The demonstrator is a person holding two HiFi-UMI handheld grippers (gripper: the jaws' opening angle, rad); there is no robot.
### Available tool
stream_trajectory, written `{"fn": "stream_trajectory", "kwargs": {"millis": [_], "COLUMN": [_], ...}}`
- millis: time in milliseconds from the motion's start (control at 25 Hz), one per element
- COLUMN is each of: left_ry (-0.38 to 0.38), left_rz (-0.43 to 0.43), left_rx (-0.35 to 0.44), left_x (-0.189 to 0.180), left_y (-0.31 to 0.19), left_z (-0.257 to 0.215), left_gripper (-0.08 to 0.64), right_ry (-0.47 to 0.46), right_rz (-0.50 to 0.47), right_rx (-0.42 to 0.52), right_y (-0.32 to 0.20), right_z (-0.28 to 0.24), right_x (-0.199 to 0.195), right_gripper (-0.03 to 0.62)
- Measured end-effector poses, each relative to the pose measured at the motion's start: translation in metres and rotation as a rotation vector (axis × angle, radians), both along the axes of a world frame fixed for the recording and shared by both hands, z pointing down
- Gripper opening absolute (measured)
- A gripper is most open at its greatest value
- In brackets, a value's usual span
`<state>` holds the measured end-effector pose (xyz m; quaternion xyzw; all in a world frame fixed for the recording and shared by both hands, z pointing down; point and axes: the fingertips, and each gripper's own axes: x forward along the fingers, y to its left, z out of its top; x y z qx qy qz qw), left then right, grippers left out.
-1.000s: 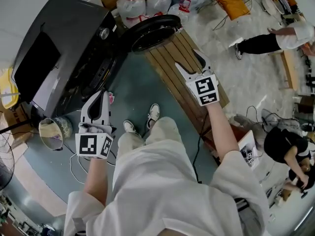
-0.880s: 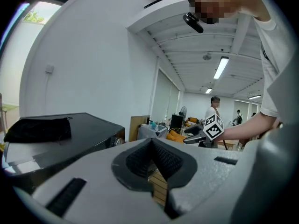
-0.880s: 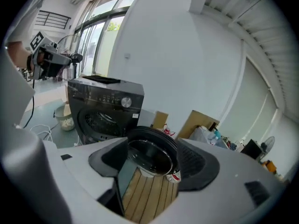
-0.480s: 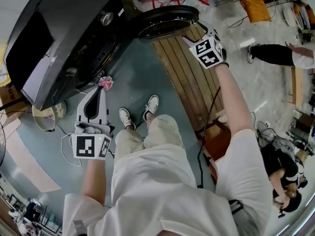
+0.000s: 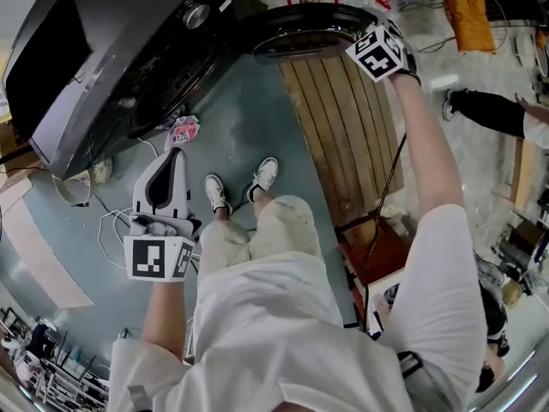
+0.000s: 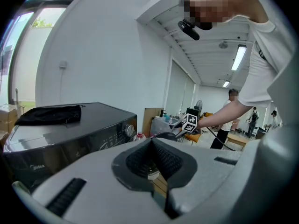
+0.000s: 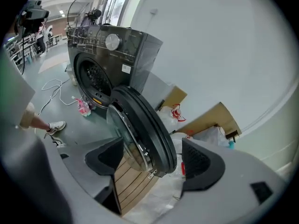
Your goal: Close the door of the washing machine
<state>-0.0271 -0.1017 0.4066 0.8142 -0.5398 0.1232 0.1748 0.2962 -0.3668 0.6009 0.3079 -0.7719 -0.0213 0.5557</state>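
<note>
The door [image 5: 309, 31] is seen swung open from the washing machine [image 5: 111, 58]. Its rim is framed, unclamped, by the jaws of the right gripper [image 7: 154, 160], which have just been widened. The left gripper [image 6: 154, 158] is closed on nothing.

The washer door [image 7: 140, 120] sits between the hand-held gripper [image 7: 153, 158] jaws, just opened

Cannot see the right gripper's [image 7: 153, 158] jaws in head view, only its cube [image 5: 380, 51] by the door [image 5: 313, 31]. Have just been opening, with the door's rim between them in right gripper view; cannot tell whether either pad touches. Loses the washer's [image 5: 94, 67] top at the edge. Cannot identify the pink scrap [image 5: 182, 131]. Shows only a bystander's legs [image 5: 482, 110].
</note>
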Motion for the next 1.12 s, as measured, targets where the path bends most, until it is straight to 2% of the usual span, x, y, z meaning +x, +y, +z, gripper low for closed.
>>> {"fn": "stream_trajectory", "kwargs": {"millis": [360, 720, 960, 1120], "left_ry": [-0.018, -0.022, -0.024, -0.019], "left_rz": [-0.052, -0.092, -0.114, -0.119], "left_rx": [-0.029, -0.048, -0.059, -0.069], "left_x": [-0.008, -0.02, -0.028, -0.032], "left_y": [0.006, 0.016, 0.019, 0.019], "left_z": [0.016, 0.026, 0.032, 0.037], "left_gripper": [0.006, 0.006, 0.006, 0.006], "right_ry": [0.129, 0.236, 0.227, 0.234], "right_rz": [-0.083, -0.135, -0.18, -0.173], "right_rx": [-0.095, -0.149, -0.158, -0.166], "right_y": [-0.033, -0.035, -0.035, -0.036], "right_z": [0.032, 0.057, 0.069, 0.073], "right_x": [0.006, -0.003, -0.024, -0.023], "right_gripper": [0.374, 0.377, 0.38, 0.38]}}
